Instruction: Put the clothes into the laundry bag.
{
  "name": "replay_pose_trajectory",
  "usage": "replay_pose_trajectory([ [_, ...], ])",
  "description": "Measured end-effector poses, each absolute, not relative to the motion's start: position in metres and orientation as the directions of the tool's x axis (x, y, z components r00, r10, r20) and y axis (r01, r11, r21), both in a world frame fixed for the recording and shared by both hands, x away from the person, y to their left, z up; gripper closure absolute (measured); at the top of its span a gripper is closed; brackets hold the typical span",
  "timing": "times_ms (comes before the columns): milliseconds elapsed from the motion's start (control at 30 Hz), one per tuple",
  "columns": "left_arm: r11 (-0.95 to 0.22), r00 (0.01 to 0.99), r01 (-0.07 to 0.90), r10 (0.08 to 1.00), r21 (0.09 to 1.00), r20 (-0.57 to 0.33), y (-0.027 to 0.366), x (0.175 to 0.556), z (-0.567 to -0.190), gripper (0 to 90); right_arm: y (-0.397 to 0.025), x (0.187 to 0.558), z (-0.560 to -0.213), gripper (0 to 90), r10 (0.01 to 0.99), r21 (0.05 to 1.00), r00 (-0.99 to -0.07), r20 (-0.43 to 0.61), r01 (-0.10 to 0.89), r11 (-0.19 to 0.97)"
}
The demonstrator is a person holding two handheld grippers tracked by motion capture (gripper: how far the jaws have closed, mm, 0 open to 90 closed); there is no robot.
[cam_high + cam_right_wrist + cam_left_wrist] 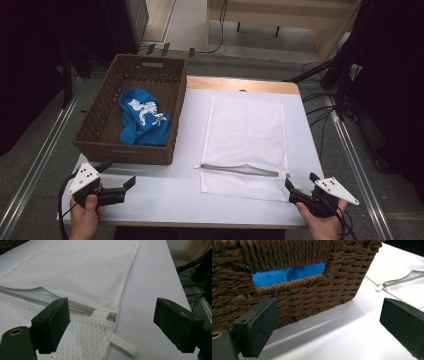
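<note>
A: On the tabletop, near edge, left tongs sit at the front corner of the wicker basket. Jaws wide apart, nothing between them.

B: Touching the basket?

A: Can't tell. The left gripper view looks straight at the basket wall, just beyond the jaws. Blue cloth shows through the handle slot.

B: Where's that cloth from above?

A: Blue garment with white print, bunched up inside the basket, middle to near end.

B: Right side?

A: Right tongs at the near right corner of the white mesh laundry bag. Jaws apart too, holding nothing.

B: Bag position?

A: Flat on the tabletop, right of the basket, apart from it. Grey zipper runs across near its front edge, partly open, wavy gap in the middle.

B: Right gripper view?

A: Mesh bag ahead, zipper end with a white tab just past the left jaw. White loop strap sticks out from the bag's corner, lying between the jaws but lower on the tabletop.

B: Hands?

A: Left hand and right hand each grip a handle at the table's front edge.
</note>
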State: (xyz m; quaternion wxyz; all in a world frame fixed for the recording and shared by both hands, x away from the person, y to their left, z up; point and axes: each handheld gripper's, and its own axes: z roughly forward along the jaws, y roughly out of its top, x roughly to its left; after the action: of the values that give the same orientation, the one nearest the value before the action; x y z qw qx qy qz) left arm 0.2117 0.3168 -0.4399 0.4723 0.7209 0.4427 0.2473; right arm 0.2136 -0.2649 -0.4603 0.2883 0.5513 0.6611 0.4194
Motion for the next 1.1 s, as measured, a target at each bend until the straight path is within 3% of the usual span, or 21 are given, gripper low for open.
replay_pose_trajectory([
  [167, -0.159, 0.477, 0.409, 0.877, 0.899, -0.062, 0.315, 0.21, -0.442, 2.8, -0.258, 0.214, -0.458, 15.8, 0.968, 0.875, -0.24, 0.07, 0.481, 0.056],
  [200, -0.174, 0.475, 0.408, 0.879, 0.896, -0.046, 0.313, 0.21, -0.443, 2.8, -0.253, 0.213, -0.455, 21.2, 0.966, 0.875, -0.251, 0.057, 0.478, 0.072],
  [233, -0.174, 0.475, 0.408, 0.879, 0.896, -0.046, 0.313, 0.21, -0.443, 2.8, -0.253, 0.213, -0.455, 21.2, 0.966, 0.875, -0.251, 0.057, 0.478, 0.072],
  [267, -0.182, 0.474, 0.408, 0.88, 0.894, -0.037, 0.313, 0.21, -0.443, 2.8, -0.249, 0.211, -0.452, 30.9, 0.96, 0.887, -0.272, 0.06, 0.456, 0.074],
  [433, -0.18, 0.474, 0.412, 0.88, 0.893, -0.041, 0.312, 0.209, -0.444, 2.8, -0.24, 0.213, -0.449, 45.1, 0.947, 0.894, -0.31, 0.08, 0.443, 0.069],
  [467, -0.187, 0.477, 0.414, 0.878, 0.891, -0.037, 0.312, 0.209, -0.444, 2.8, -0.239, 0.215, -0.449, 49.3, 0.94, 0.894, -0.328, 0.095, 0.443, 0.064],
  [500, -0.184, 0.478, 0.413, 0.878, 0.892, -0.04, 0.311, 0.21, -0.445, 2.8, -0.233, 0.219, -0.446, 59.5, 0.914, 0.89, -0.382, 0.138, 0.452, 0.054],
  [633, -0.181, 0.478, 0.411, 0.877, 0.893, -0.043, 0.311, 0.211, -0.445, 2.9, -0.215, 0.225, -0.442, 73.0, 0.907, 0.875, -0.41, 0.098, 0.47, 0.118],
  [967, -0.167, 0.471, 0.426, 0.88, 0.889, -0.06, 0.311, 0.212, -0.446, 4.3, -0.178, 0.262, -0.449, 75.7, 0.882, 0.81, -0.462, 0.097, 0.551, 0.2],
  [1100, -0.17, 0.471, 0.43, 0.88, 0.887, -0.059, 0.312, 0.211, -0.447, 4.3, -0.163, 0.279, -0.454, 68.2, 0.889, 0.776, -0.455, 0.062, 0.581, 0.243],
])
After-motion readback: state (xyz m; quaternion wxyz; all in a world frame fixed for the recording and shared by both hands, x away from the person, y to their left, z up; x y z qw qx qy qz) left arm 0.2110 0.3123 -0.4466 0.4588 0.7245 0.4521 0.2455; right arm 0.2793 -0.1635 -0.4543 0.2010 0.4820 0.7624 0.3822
